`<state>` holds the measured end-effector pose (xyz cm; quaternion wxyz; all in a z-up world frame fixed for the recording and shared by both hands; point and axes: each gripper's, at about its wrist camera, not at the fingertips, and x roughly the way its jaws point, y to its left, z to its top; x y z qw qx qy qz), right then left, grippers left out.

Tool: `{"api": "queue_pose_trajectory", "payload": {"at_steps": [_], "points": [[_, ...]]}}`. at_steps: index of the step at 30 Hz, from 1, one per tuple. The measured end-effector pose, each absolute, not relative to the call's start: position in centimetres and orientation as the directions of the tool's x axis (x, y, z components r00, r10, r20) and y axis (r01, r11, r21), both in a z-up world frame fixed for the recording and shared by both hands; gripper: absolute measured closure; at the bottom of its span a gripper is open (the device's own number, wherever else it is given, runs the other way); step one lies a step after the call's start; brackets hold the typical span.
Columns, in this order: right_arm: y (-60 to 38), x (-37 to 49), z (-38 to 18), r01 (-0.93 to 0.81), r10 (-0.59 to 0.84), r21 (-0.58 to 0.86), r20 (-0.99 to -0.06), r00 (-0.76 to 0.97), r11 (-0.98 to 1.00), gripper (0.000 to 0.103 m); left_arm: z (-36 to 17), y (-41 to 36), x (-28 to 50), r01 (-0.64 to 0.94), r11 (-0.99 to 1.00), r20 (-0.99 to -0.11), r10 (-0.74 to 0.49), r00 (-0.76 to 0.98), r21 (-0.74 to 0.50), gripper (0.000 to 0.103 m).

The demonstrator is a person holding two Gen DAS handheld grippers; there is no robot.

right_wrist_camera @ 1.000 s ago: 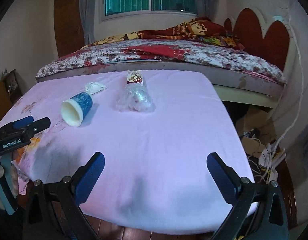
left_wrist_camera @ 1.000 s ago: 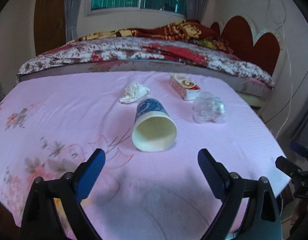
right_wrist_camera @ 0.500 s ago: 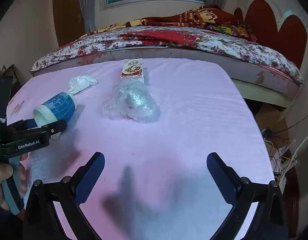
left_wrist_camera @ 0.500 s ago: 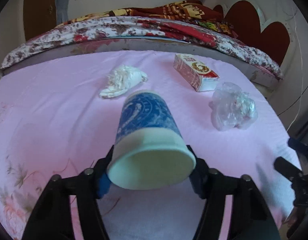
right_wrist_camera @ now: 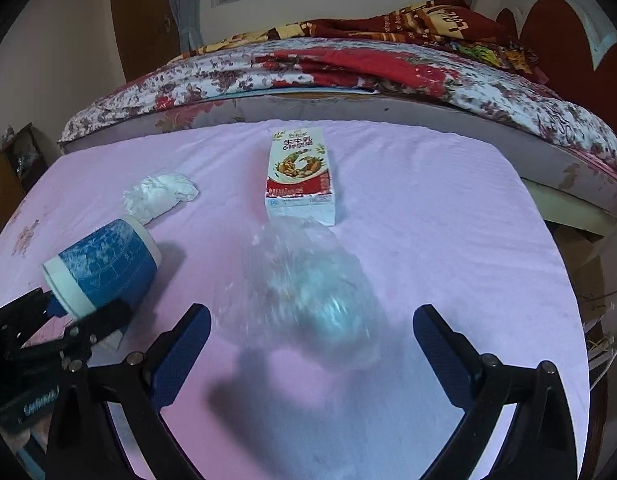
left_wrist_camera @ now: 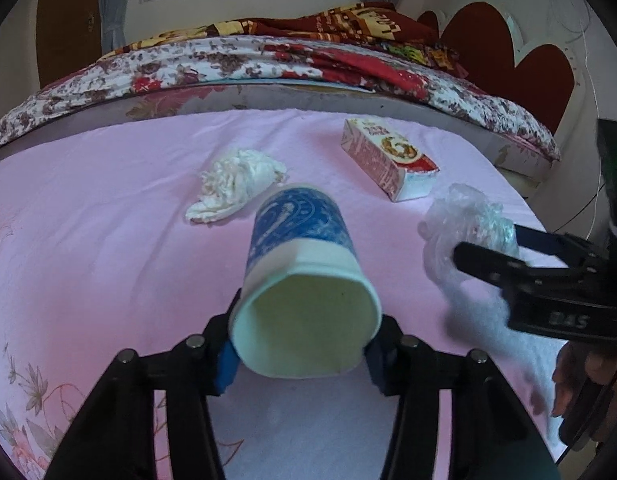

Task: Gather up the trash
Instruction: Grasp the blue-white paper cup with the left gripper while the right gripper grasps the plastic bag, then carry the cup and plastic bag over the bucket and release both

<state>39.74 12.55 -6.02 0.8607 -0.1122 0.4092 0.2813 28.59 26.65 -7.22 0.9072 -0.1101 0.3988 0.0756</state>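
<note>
Now left hand-held gripper (left_wrist_camera: 304,354) clamps cup (left_wrist_camera: 304,276) rim.

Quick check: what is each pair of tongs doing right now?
Left tongs: just closed, shut on the paper cup.
Right tongs: open, just narrowing around the crumpled plastic bag, not gripping it.

1. The left wrist view is taken from behind the left tongs (left_wrist_camera: 304,356), angled down over the pink sheet (left_wrist_camera: 108,240), very near a paper cup (left_wrist_camera: 304,280).
2. The right wrist view is taken from behind the right tongs (right_wrist_camera: 312,356), angled down likewise, close to a crumpled plastic bag (right_wrist_camera: 312,288).
3. Cup, bag, tissue wad (right_wrist_camera: 160,196), milk carton (right_wrist_camera: 300,176) and the bed (right_wrist_camera: 348,68) behind are shared by both views.
</note>
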Motion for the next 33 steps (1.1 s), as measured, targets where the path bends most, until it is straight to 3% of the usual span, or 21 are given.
{"api": "queue_pose_trajectory", "payload": {"at_steps": [1, 3, 6, 7, 9, 18, 33], "points": [[12.7, 39.9, -6.2, -0.576, 0.391, 0.042, -0.773, 0.499, 0.817, 0.019, -7.3, 26.6, 28.8, -0.226, 0.965, -0.747, 0.05, 0.663, -0.136, 0.042], [12.8, 40.4, -6.5, -0.573, 0.391, 0.056, -0.784, 0.482, 0.818, 0.028, -7.4, 26.5, 29.2, -0.23, 0.965, -0.753, 0.059, 0.656, -0.125, 0.04], [12.4, 40.6, -6.7, -0.565, 0.396, 0.076, -0.79, 0.469, 0.821, 0.051, -7.5, 26.3, 29.1, -0.221, 0.967, -0.748, 0.056, 0.662, -0.123, 0.047], [12.0, 40.4, -6.7, -0.565, 0.406, 0.088, -0.785, 0.468, 0.821, 0.051, -7.4, 26.3, 28.9, -0.22, 0.968, -0.741, 0.061, 0.669, -0.119, 0.053], [11.4, 39.9, -6.5, -0.57, 0.417, 0.093, -0.778, 0.47, 0.816, 0.052, -7.3, 26.2, 28.5, -0.211, 0.969, -0.734, 0.048, 0.678, -0.131, 0.056], [7.1, 34.9, -3.8, -0.578, 0.424, 0.032, -0.714, 0.558, 0.816, 0.053, -5.3, 23.7, 24.9, -0.169, 0.976, -0.674, 0.031, 0.738, -0.14, 0.056], [-4.0, 25.6, 0.4, -0.499, 0.405, 0.048, -0.652, 0.641, 0.865, 0.053, -2.2, 16.9, 18.7, -0.076, 0.988, -0.633, -0.025, 0.774, -0.132, 0.056]]}}
